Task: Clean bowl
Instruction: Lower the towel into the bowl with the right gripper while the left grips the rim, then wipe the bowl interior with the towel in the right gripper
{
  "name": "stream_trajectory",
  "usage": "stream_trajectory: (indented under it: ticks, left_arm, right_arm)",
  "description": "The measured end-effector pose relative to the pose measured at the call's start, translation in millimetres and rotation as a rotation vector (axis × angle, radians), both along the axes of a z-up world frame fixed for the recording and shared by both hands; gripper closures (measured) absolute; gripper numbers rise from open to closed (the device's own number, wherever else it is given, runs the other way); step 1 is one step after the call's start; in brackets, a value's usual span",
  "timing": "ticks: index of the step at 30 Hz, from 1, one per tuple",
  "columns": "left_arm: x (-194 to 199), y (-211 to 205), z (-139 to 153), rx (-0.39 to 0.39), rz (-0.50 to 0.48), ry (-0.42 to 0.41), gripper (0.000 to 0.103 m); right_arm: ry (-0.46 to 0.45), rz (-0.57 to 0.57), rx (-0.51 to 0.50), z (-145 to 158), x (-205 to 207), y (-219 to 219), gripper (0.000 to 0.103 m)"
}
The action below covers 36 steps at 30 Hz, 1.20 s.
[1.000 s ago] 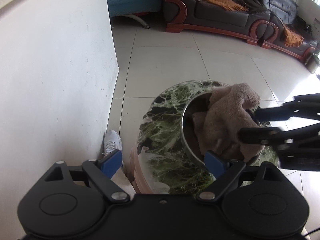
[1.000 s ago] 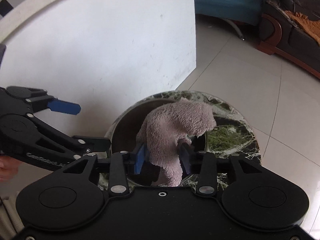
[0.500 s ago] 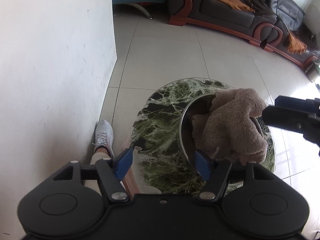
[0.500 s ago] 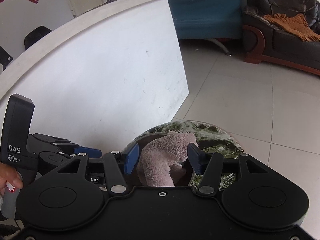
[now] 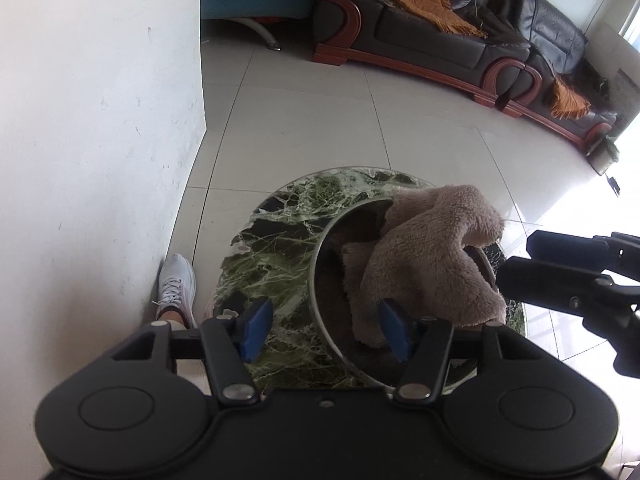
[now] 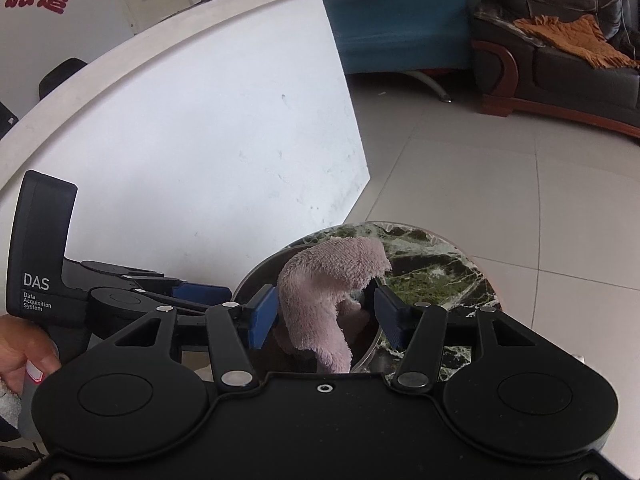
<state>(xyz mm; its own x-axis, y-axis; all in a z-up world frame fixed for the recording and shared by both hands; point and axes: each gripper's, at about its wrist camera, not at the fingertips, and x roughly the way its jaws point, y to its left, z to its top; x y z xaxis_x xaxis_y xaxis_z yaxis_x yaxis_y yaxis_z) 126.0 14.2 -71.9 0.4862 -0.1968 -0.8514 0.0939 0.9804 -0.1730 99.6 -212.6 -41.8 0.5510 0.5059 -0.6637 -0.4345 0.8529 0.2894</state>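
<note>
On the round green marble bench [image 5: 272, 248] sits the steel bowl [image 5: 328, 256], over toward the right half of the top. Cloth [image 5: 424, 256] is bunched in the bowl: the fuzzy, pinkish-tan heap arches up over the far right rim, one end hanging down inside.

Left gripper [image 5: 325, 330]: its jaws have just been closing and now stand part open, straddling the bowl's near rim. Left pad is outside over the marble, right pad inside the bowl beside the cloth's lower end. Neither pad presses on the rim, so I read it as released, nothing held.

Right gripper [image 6: 326, 316]: cloth sits between its pads. Left pad is against the cloth; at the right pad I see a sliver of bowl wall between pad and fabric. I can't tell whether it's actually clamping or just bracketing. From the left wrist view its fingers come in from the right and meet the cloth's edge above the rim.

A hand [image 6: 16, 356] holds the left gripper's handle at the lower left of the right wrist view. White shoe [image 5: 176, 280] is on the tile floor [image 5: 320, 120] by the wall [image 5: 100, 120], just left of the bench.
</note>
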Motion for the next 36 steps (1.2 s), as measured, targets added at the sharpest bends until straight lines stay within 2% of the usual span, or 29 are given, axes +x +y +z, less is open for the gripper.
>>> stream_trajectory:
  ticks: [3,6,9,11,14,22,32,36]
  left_arm:
    - [0,4,1,0.017,0.032,0.003,0.047]
    - [2,13,0,-0.031,0.085,0.031,0.048]
    - [4,17,0,-0.069,0.094,0.049,0.056]
    - [5,18,1,-0.090,0.095,0.058,0.067]
    - [6,22,1,-0.120,0.120,0.072,0.076]
    - [5,21,3,-0.136,0.130,0.068,0.092]
    - [4,17,3,-0.113,0.134,0.058,0.093]
    - [6,19,0,-0.129,0.135,0.076,0.092]
  right_arm:
    - [-0.003,-0.005,0.003,0,0,-1,0.050]
    - [-0.004,-0.011,0.002,1,-1,-2,0.050]
    - [-0.008,-0.012,-0.001,2,-2,-2,0.050]
    - [-0.013,-0.014,-0.008,2,-3,-2,0.050]
    - [-0.012,-0.016,-0.009,2,-4,-2,0.050]
    - [-0.009,-0.014,-0.024,0,-5,-2,0.050]
    - [-0.036,-0.009,-0.064,3,-7,2,0.050]
    - [-0.037,-0.007,-0.070,4,-7,4,0.050]
